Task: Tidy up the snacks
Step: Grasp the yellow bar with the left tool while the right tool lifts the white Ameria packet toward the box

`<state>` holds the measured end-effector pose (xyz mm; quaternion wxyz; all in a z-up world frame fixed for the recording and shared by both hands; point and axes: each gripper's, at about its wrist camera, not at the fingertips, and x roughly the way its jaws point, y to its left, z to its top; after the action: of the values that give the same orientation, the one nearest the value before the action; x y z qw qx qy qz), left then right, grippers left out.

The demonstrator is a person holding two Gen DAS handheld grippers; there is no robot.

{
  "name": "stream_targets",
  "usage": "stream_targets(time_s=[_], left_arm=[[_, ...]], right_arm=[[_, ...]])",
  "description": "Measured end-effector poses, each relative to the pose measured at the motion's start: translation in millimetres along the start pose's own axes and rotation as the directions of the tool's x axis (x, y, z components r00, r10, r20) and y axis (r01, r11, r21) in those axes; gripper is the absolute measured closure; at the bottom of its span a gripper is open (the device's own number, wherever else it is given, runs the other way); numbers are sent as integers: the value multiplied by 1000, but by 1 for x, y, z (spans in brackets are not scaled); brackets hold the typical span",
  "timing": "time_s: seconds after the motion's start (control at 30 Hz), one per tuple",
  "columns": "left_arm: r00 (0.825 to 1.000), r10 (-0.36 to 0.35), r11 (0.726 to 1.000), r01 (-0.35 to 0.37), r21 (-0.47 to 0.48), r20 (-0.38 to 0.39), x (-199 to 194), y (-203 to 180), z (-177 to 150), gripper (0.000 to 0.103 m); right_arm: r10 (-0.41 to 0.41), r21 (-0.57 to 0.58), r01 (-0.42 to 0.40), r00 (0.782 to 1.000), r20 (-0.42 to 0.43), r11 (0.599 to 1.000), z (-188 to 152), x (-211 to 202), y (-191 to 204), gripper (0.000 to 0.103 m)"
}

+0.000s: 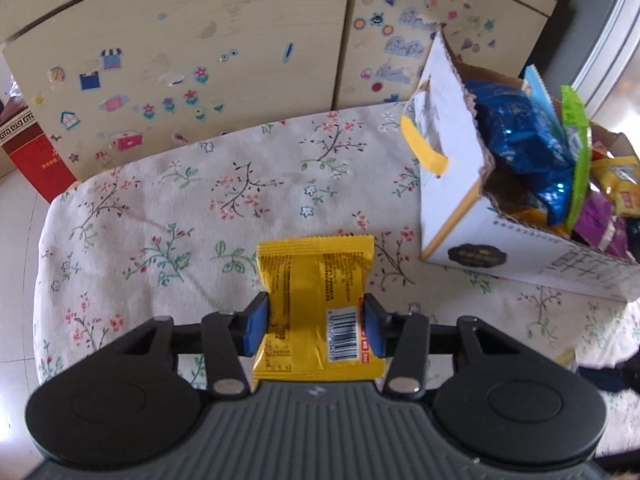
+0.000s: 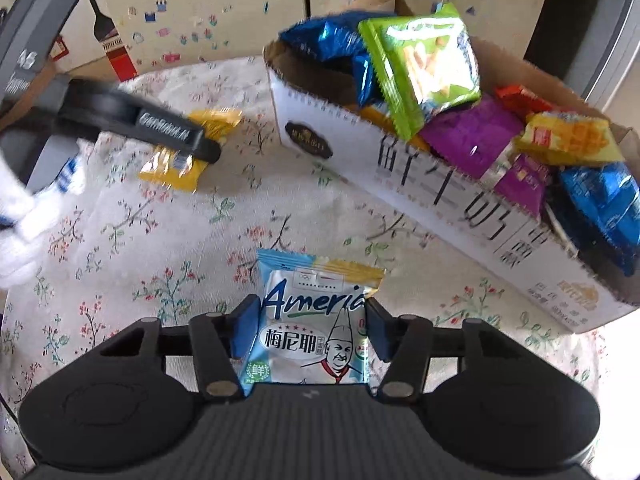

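My left gripper (image 1: 316,320) is shut on a yellow snack packet (image 1: 316,280) and holds it over the floral tablecloth (image 1: 180,208). The right wrist view shows that same gripper (image 2: 200,148) and the yellow packet (image 2: 216,120) at the left, above the cloth. My right gripper (image 2: 308,328) is shut on a silver and blue snack packet (image 2: 312,320) with a chef's face on it. A white cardboard box (image 2: 440,196) full of snack bags stands to the right; it also shows in the left wrist view (image 1: 452,184).
The box holds blue (image 2: 332,40), green (image 2: 424,64), purple (image 2: 472,136) and yellow (image 2: 568,140) bags. A cupboard with stickers (image 1: 180,52) stands behind the table. A red box (image 1: 36,160) stands on the floor at the left.
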<state>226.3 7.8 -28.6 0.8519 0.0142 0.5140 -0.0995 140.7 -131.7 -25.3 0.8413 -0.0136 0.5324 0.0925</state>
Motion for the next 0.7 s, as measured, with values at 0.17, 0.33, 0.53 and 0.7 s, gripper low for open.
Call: stream_targets(time_s=[0.17,0.33,0.53,0.7], left_arm=[[998,27,997,-31,65,57,-24,-5,-9,56],[989,22,989,-43,141,146,-55,-17,-18,56],[973,22,976,-71,207,230,-78,-35,-22,55],[944,53,951,-147,271,325,-90,-51,-23,55]], right_arm=[[0,22,-1,998,60,1000,7,-16,-10,41],[2,26,-5,992,123,1000,16,-32,-16,41],[-15,22,11,983,181,1000,17,-47,-19,41],[-40,24,35,973,226,999,22,-57,-23,41]])
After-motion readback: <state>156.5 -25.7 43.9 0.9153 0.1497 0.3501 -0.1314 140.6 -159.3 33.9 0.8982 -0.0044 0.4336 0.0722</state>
